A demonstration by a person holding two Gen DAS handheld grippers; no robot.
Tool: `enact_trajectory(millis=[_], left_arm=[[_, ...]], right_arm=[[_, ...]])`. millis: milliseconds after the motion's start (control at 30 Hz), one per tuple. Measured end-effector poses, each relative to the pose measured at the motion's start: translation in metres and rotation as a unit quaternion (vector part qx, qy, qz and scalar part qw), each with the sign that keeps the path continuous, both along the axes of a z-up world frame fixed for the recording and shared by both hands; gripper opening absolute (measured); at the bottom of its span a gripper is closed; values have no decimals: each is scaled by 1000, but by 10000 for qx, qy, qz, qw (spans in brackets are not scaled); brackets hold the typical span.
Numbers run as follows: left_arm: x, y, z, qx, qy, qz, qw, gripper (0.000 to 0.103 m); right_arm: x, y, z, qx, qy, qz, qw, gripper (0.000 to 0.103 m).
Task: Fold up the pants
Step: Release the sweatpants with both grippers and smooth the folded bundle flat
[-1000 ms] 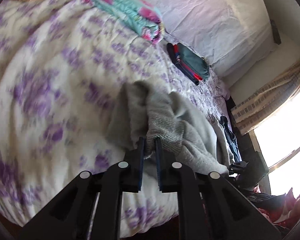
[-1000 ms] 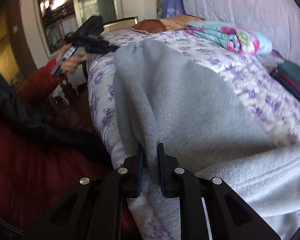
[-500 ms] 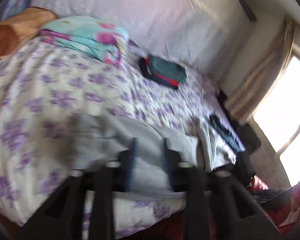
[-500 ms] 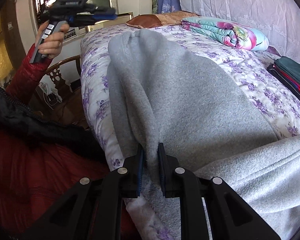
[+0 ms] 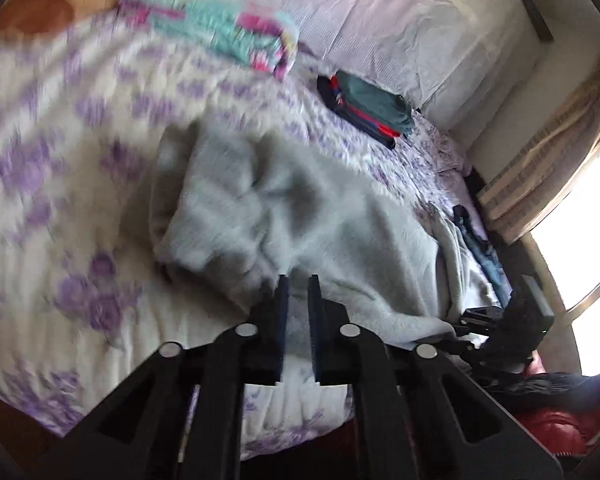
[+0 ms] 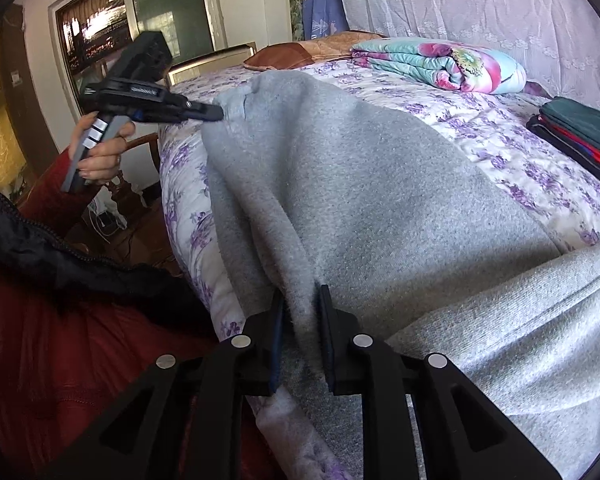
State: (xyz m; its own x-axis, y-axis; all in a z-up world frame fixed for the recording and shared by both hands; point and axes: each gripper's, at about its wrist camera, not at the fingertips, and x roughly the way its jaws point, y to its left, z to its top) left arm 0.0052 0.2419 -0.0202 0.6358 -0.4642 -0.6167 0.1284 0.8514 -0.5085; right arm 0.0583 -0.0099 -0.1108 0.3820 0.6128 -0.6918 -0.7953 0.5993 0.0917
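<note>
Right wrist view — both claws, left claw [image 6: 220, 113] and right claw [image 6: 300, 312], clench grey pants [image 6: 380, 200].

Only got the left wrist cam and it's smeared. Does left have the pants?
Observer: Yes. The left gripper pinches the far edge of the grey pants; its jaws have just been closing on it.
Operator: Right?
Observer: The right gripper grips a raised fold of the pants at the near end; its jaws have just eased slightly wider, with the fabric between them.
Operator: Obstacles beside left?
Observer: What looks like a wooden chair stands beside the bed, below that gripper.
</note>
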Motion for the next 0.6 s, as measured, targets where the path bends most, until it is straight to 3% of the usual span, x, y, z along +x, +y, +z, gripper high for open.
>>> enact_trajectory(millis=[67,133,167,200,267,300,400,467,500,600], left_arm=[[3,-23,17,95,-281,-320,9990,14],[9,-45,23,263,-381,-548,9974,31],[13,-58,20,415,-357,-658,9963,47],[17,-68,14,559,-258,-721,9955,54],[30,-84,-18,968,166,-767,9922,52],[28,-86,-28,1021,58,-703,9923,52],[20,-88,-19,1090,-25,-601,9922,52],[16,-86,-6,830,-10,-518,9952,52],[15,-88,4,636,-80,-675,9957,52],[17,-113,19,535,-264,-1073,9924,53]], right_arm=[[-1,-1,-1,16,-18,-27,10000,19],[-2,-1,-1,61,-21,-51,10000,19],[-2,-2,-2,95,-10,-63,9999,20],[-2,-4,-2,163,19,-78,9998,20],[0,-7,-3,284,100,-91,9995,21],[1,-9,-4,371,159,-105,9991,21],[2,-13,0,556,360,-16,9978,29],[1,-21,16,712,502,96,9962,49],[-1,-26,25,814,471,100,9955,50],[14,-64,69,1330,383,-546,9889,61]])
